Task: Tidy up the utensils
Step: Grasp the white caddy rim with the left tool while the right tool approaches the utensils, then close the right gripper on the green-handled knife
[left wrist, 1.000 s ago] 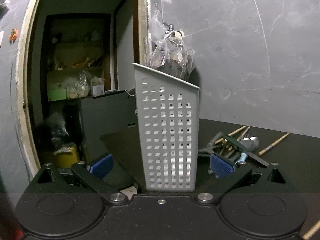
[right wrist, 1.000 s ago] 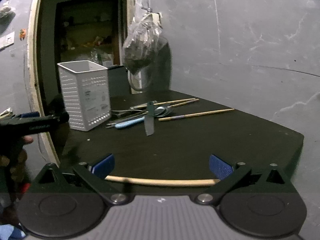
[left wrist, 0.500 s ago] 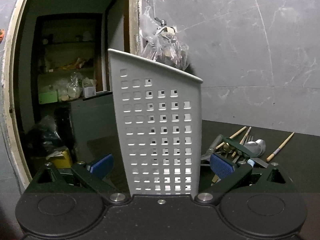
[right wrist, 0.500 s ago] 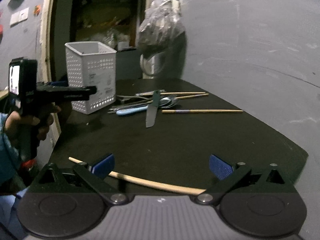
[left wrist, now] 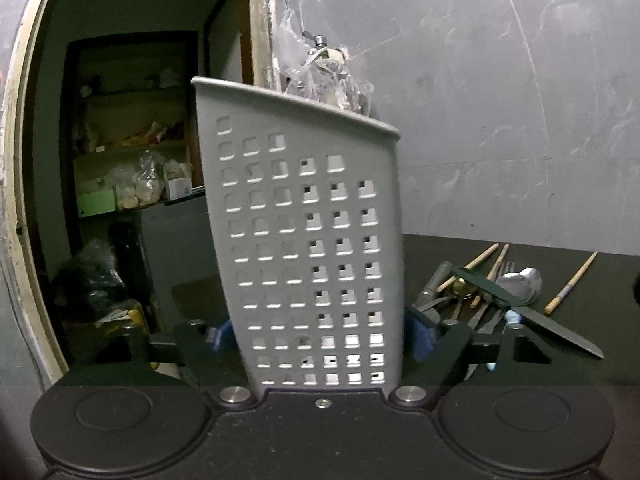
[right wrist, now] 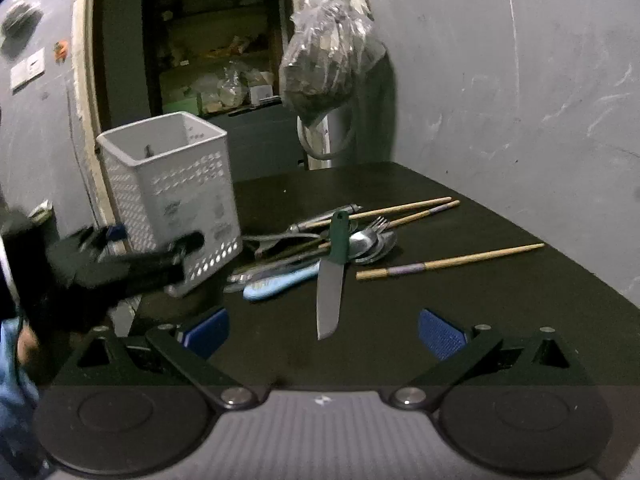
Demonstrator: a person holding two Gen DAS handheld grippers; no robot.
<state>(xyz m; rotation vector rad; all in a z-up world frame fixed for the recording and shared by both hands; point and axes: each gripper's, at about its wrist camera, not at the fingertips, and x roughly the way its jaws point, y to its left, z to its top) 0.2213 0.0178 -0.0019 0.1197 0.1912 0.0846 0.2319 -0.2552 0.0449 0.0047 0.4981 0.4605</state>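
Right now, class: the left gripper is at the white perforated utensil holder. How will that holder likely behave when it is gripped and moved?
The utensil holder is thin perforated plastic and looks nearly empty, so probably light. It is tall on a narrow base, so a high push may tip it. The left gripper is closing low on its walls, which might flex slightly.

You face grey marbled wall (right wrist: pixel 500 80) with pale veins; same wall (left wrist: pixel 500 120) fills right side of left view. Dark tabletop (right wrist: pixel 440 312) runs into corner. Left of it, cream-framed doorway (left wrist: pixel 24 200) opens onto dim storeroom; your shelves (left wrist: pixel 132 152) there hold bags and boxes. Clear plastic bag (right wrist: pixel 326 64) hangs from hook by door frame. Light low, dull overall.
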